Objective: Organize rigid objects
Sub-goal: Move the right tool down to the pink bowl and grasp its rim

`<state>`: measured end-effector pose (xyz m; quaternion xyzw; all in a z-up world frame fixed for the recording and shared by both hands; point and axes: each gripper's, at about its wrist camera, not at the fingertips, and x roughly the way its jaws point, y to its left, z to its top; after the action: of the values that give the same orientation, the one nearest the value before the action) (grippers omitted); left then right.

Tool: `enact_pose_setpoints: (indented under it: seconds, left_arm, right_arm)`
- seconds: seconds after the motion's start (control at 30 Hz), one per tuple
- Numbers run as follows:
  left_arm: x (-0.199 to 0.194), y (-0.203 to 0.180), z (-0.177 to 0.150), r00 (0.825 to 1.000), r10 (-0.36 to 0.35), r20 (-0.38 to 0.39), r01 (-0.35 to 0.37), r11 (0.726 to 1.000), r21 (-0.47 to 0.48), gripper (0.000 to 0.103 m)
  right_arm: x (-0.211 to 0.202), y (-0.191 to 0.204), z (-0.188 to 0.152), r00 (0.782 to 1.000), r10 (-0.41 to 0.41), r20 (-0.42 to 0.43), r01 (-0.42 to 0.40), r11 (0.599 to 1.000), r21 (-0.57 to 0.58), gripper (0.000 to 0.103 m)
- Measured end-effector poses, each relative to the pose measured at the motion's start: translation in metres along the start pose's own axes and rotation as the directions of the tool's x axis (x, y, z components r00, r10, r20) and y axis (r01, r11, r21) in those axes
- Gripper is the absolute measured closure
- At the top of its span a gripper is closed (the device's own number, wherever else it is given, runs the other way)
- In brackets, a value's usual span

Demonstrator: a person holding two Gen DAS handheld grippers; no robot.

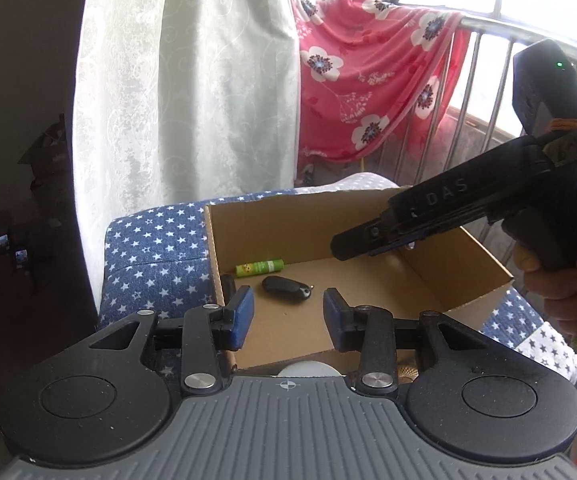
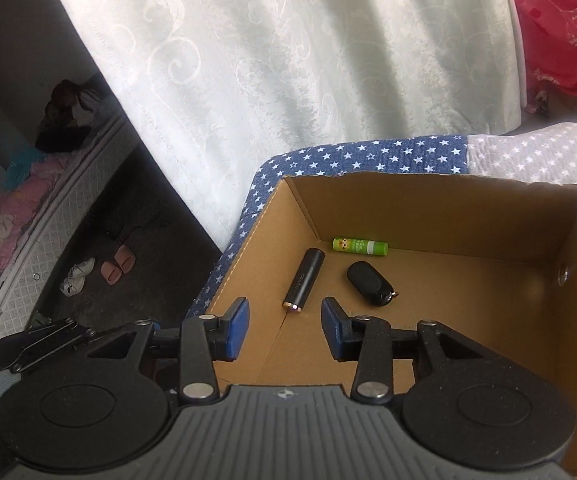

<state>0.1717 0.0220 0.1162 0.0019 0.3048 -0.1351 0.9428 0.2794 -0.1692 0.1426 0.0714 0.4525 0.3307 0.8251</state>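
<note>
Both my tools are open and empty: left tool [image 1: 288,316], right tool [image 2: 284,328] over the cardboard box [image 2: 428,196]. Inside lie a black tube [image 2: 303,280] at left, a green tube [image 2: 360,247] by the far wall and a key fob [image 2: 368,282] near the middle.

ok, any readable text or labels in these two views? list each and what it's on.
"DAS": raised letters on the right gripper body, left wrist view; more may be cut off.
Green tube: print and cartoon face, too small to read.
Black cylinder: faint lettering, unreadable.
Key fob: none visible.
</note>
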Motion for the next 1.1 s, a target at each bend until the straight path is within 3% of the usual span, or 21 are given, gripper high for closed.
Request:
enact_pose_setpoints:
  seconds: [0.23, 0.53, 0.7, 0.93, 1.1]
  left_arm:
    - [-0.042, -0.018, -0.041, 0.998, -0.061, 0.027, 0.06, 0.998, 0.017, 0.056]
    - [-0.033, -0.046, -0.112, 0.994, -0.072, -0.086, 0.078, 0.995, 0.062, 0.052]
    - [-0.03, -0.067, -0.136, 0.981, -0.141, -0.137, 0.155, 0.983, 0.102, 0.052]
    - [-0.014, -0.108, -0.149, 0.987, -0.07, -0.142, 0.109, 0.95, 0.291, 0.042]
    - [0.001, -0.115, -0.149, 0.986, -0.06, -0.157, 0.109, 0.938, 0.329, 0.041]
  right_arm:
    - [-0.083, 0.001, -0.087, 0.981, 0.044, 0.188, -0.047, 0.999, 0.013, 0.055]
    - [-0.072, -0.042, -0.199, 0.968, -0.023, 0.251, -0.037, 0.972, 0.23, 0.054]
    - [-0.054, -0.05, -0.223, 0.967, -0.086, 0.24, 0.014, 0.957, 0.289, 0.055]
    - [-0.038, -0.044, -0.233, 0.968, -0.116, 0.222, 0.06, 0.968, 0.243, 0.06]
    - [-0.028, -0.043, -0.232, 0.97, -0.133, 0.203, 0.09, 0.974, 0.205, 0.067]
